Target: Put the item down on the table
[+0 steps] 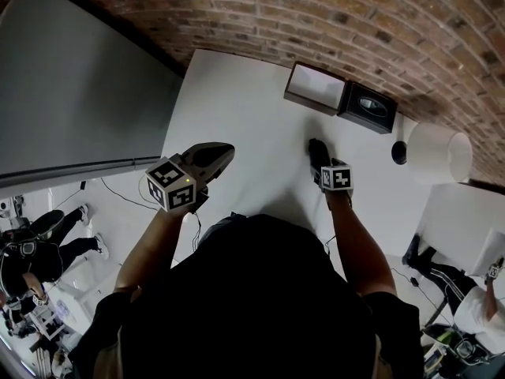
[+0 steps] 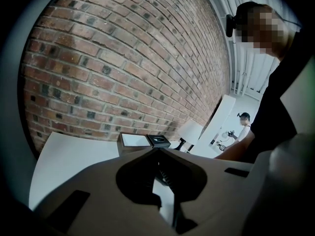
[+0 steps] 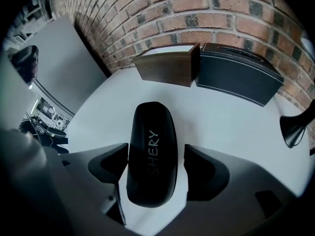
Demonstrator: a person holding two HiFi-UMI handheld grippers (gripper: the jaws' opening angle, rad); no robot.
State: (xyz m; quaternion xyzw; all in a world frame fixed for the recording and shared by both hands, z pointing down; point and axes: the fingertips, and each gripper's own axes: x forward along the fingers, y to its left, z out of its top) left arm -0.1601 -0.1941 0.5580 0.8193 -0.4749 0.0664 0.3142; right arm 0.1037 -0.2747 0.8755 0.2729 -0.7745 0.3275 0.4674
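right gripper open astride black case on table | left gripper closed at table edge

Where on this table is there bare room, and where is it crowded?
Bare: the wide left half of the table, from the left tool up to the brown box. Crowded: the far right, where brown box, black box and lamp line the wall, with the glasses case before them between the open jaws of the right tool.

1. The case is looking black, smooth and oblong with rounded ends, closed up, and pale "SHERY" lettering is running along its top.
2. It's lying flat on the white table, around mid-table.
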